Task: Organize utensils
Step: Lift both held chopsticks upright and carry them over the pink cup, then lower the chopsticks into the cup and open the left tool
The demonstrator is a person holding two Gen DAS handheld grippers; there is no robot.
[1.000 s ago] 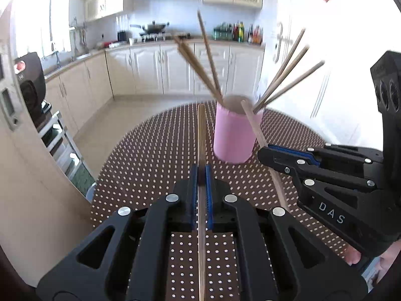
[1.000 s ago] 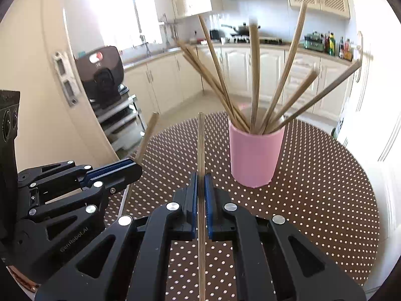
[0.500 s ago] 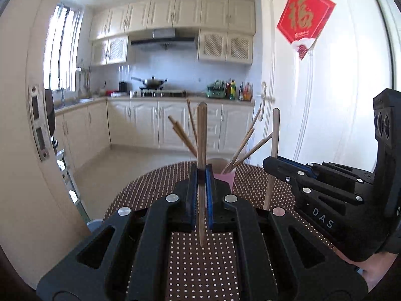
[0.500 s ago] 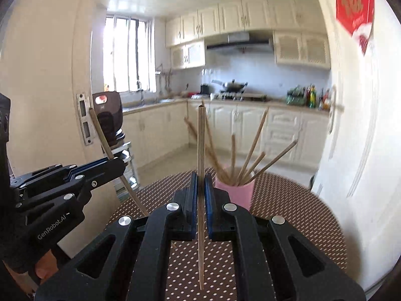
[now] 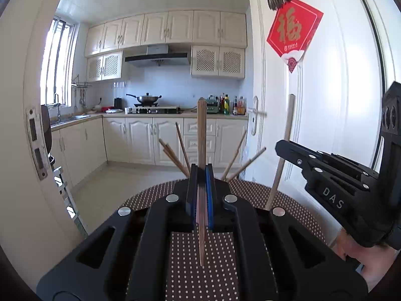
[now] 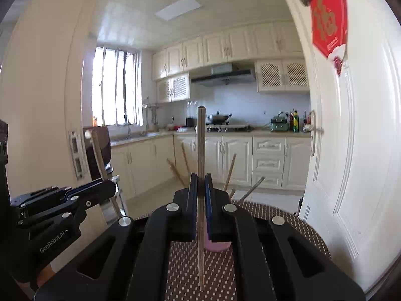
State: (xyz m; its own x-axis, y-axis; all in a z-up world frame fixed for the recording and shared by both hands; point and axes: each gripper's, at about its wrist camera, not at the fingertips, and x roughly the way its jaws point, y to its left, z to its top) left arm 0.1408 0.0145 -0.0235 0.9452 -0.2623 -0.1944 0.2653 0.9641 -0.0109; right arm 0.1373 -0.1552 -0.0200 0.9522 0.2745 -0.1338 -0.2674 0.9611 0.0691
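Note:
My left gripper (image 5: 200,173) is shut on a wooden chopstick (image 5: 201,135) that stands upright between its blue pads. My right gripper (image 6: 199,180) is shut on another wooden chopstick (image 6: 200,140), also upright. Each gripper shows in the other's view: the right one (image 5: 283,148) with its chopstick (image 5: 284,148), the left one (image 6: 107,188) with its chopstick (image 6: 99,155). The pink cup (image 6: 216,243) stands on the dotted table (image 6: 288,220) behind my jaws, mostly hidden. Several chopsticks (image 5: 175,155) fan out of it.
The round brown table with white dots (image 5: 140,200) lies below both grippers. A white door (image 5: 325,100) with a red paper sign (image 5: 293,30) stands close on the right. A door frame (image 5: 32,135) is on the left. Kitchen cabinets (image 5: 150,140) lie beyond.
Both grippers have tipped up and lifted, so the chopsticks now stand upright and the views look at the kitchen, not down at the table. The cup has sunk behind the jaws.

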